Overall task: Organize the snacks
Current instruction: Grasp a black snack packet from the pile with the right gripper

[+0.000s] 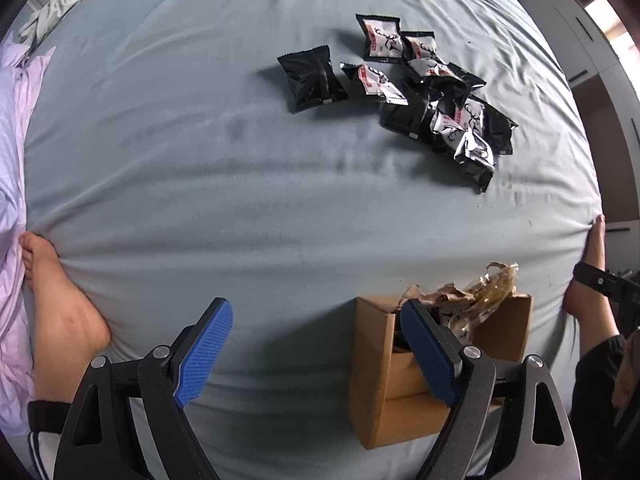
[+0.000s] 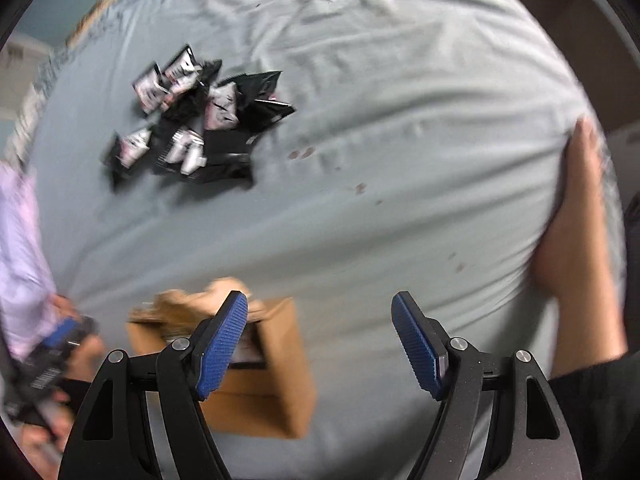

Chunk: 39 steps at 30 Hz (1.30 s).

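Note:
Several black and silver snack packets [image 1: 424, 92] lie in a loose pile on the grey-blue bed sheet [image 1: 240, 180], far ahead and to the right in the left wrist view. One black packet [image 1: 312, 78] lies apart at the pile's left. An open cardboard box [image 1: 404, 380] with crumpled brown paper stands near me, behind the right finger. My left gripper [image 1: 316, 320] is open and empty above the sheet. In the right wrist view the pile [image 2: 192, 128] is blurred at upper left and the box [image 2: 260, 376] sits behind the left finger. My right gripper [image 2: 320, 312] is open and empty.
A bare foot [image 1: 60, 304] rests at the sheet's left edge and another [image 2: 576, 248] at the right. Lilac bedding [image 1: 12, 160] lies at the left. White cupboards [image 1: 580, 40] stand beyond the bed. The other gripper [image 2: 52, 356] shows at lower left.

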Available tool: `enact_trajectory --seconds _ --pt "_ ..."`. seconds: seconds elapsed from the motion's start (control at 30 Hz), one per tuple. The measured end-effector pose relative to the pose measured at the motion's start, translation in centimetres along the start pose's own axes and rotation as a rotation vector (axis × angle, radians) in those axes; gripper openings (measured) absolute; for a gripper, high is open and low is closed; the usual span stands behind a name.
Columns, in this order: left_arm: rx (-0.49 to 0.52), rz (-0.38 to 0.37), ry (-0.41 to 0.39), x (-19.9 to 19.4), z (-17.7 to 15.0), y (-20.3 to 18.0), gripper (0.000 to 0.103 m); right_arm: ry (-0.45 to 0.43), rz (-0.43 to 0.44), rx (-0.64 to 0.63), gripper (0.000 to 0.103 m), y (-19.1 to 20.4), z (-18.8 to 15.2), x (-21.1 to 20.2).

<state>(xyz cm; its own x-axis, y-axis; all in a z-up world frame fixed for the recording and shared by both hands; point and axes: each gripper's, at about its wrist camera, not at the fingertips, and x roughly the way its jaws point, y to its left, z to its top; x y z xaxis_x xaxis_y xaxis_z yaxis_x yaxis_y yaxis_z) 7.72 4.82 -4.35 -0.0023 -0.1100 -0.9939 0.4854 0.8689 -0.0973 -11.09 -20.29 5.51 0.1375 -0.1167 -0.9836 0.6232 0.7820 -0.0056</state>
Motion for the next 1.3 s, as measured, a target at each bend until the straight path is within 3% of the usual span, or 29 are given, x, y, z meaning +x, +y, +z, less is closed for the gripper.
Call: enact_trajectory --seconds 0.07,0.23,0.4,0.53,0.73,1.03,1.17,1.3 --pt "0.005 0.003 0.006 0.3 0.0 -0.1 0.087 -0.038 -0.081 -0.074 0.074 1.4 0.1 -0.2" --pt "0.022 0.025 0.024 1.2 0.1 -0.2 0.087 -0.045 0.059 -0.045 0.074 2.2 0.7 -0.1" --pt "0.003 0.034 0.046 2.2 0.4 0.3 0.087 -0.032 0.051 -0.038 0.074 2.4 2.0 2.1" --pt "-0.026 0.018 0.052 2.1 0.8 0.6 0.087 -0.041 0.147 -0.017 0.074 1.9 3.4 3.5" --pt "-0.061 -0.023 0.036 1.9 1.6 1.3 0.087 -0.017 0.214 -0.023 0.074 2.4 5.5 7.3" --pt "-0.104 0.0 0.082 4.3 2.3 2.0 0.087 0.039 0.236 -0.104 0.074 9.1 9.8 11.3" --pt "-0.093 0.038 0.063 4.4 2.8 1.9 0.087 0.081 0.14 -0.167 0.074 10.2 11.7 13.1" --pt "-0.113 0.032 0.055 4.2 2.9 2.2 0.087 0.1 0.153 -0.22 0.054 9.7 11.3 13.7"
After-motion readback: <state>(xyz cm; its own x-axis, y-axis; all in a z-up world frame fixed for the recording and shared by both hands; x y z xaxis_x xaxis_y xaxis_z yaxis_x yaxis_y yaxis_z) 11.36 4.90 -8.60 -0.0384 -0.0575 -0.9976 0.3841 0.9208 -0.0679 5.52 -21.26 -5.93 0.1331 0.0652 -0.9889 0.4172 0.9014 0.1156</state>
